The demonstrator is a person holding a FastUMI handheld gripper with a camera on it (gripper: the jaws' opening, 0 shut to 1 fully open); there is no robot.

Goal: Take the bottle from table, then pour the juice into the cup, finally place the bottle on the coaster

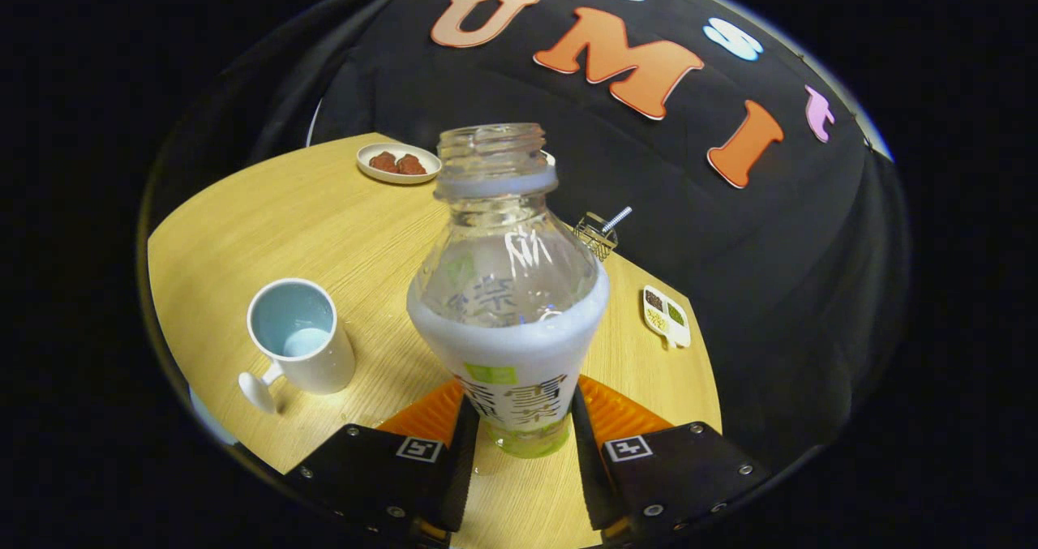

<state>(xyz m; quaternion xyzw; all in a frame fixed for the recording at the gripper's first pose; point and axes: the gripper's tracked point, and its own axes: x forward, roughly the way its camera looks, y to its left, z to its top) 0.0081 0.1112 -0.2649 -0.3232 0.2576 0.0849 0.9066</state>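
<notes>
Fisheye cam rides on the gripper [519, 443], looking forward along both fingers at frame bottom. Sits close behind the bottle [508, 289] at frame center, angled slightly down over the table [340, 216], facing the booth wall up top.

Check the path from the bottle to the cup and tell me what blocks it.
Nothing visible blocks it. The bottle sits between the fingers of the gripper, cap off. The cup stands to the left of it, with only bare table between them. The small plate lies far beyond both.
</notes>
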